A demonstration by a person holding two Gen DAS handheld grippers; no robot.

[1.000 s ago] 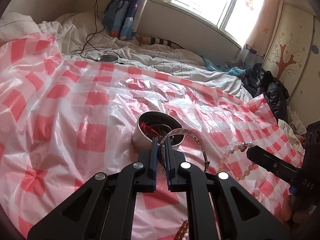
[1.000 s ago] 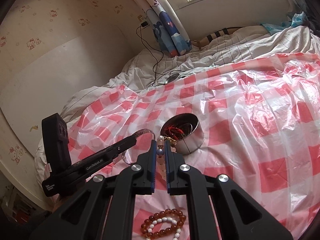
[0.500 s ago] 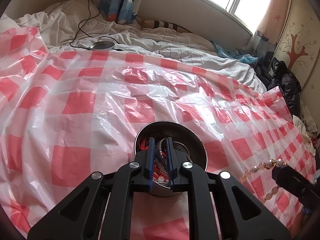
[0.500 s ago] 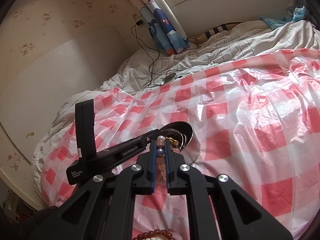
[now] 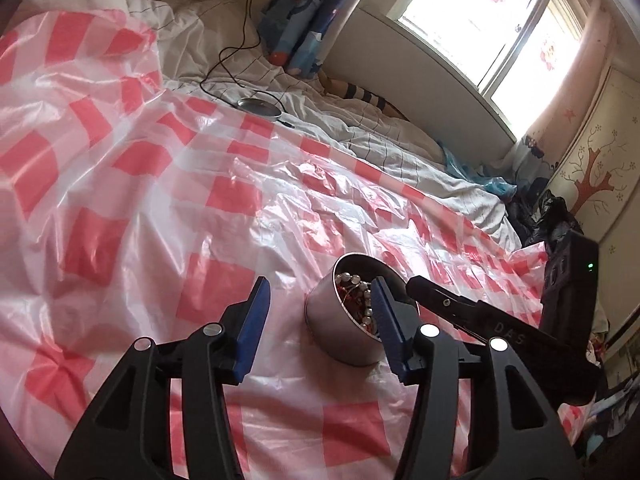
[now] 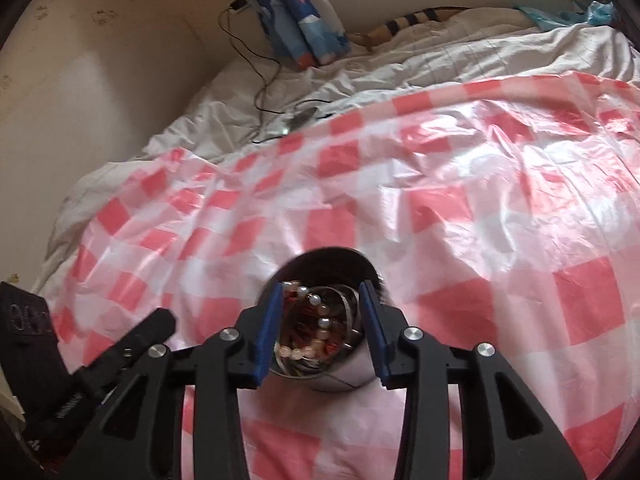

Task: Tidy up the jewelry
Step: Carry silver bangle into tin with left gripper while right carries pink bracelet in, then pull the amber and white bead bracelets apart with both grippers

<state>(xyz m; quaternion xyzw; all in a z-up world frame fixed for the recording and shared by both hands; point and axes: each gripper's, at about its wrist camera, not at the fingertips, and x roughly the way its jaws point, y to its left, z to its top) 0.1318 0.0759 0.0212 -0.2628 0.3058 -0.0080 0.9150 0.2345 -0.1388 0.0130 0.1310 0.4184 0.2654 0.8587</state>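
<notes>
A round metal tin point(image 5: 342, 330) stands on the red-and-white checked plastic sheet point(image 5: 160, 208). It holds red cord, a silver bangle and a pearl bead string point(image 6: 318, 322). My left gripper point(image 5: 320, 292) is open and empty, just left of and in front of the tin. My right gripper point(image 6: 322, 294) is open, directly over the tin's mouth point(image 6: 320, 344), with the beads lying inside below it. The right gripper also shows in the left wrist view point(image 5: 452, 300), reaching in from the right over the tin.
A white quilt point(image 5: 360, 128) lies beyond the sheet, with a black cable and a round charger disc point(image 5: 258, 105) on it. A blue patterned curtain point(image 5: 308, 12) hangs at the wall under the window. Dark clothes point(image 5: 548, 212) are piled at the far right.
Both grippers have opened. The silver bangle left my left gripper and the pearl bead string left my right gripper, both now in the tin. My left gripper has pulled back to the left.
</notes>
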